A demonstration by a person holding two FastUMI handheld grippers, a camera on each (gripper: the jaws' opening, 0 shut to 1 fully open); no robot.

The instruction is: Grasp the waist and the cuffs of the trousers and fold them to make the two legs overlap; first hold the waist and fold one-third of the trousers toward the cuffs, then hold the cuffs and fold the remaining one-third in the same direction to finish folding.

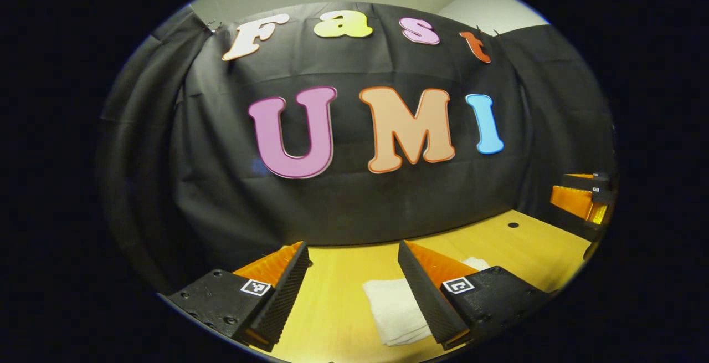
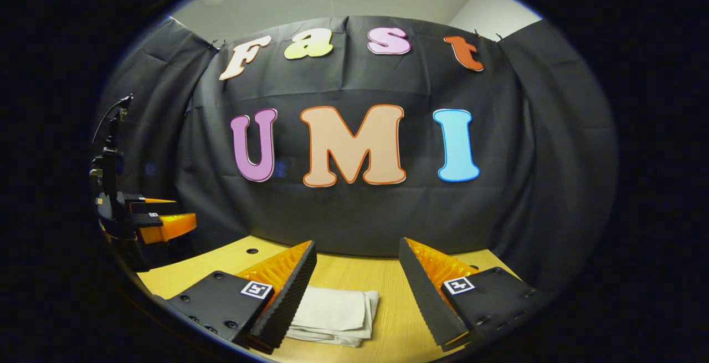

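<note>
The white trousers [image 1: 396, 307] lie folded into a small flat stack on the wooden table [image 1: 332, 296]. In the left gripper view my left gripper [image 1: 354, 291] hangs open above the table, the stack lying between and just beneath its fingers, partly hidden by the right finger. In the right gripper view the same folded trousers [image 2: 335, 313] rest beside my left finger, and my right gripper [image 2: 357, 291] is open and holds nothing. Each view also catches the other gripper off to the side: the right gripper [image 1: 584, 199] at the right edge, the left gripper [image 2: 149, 221] at the left edge.
A small dark hole [image 1: 513, 224] marks the tabletop near the back; the hole [image 2: 252, 251] also appears in the right gripper view. The black cloth wall [image 1: 354, 202] closes off the table's far side.
</note>
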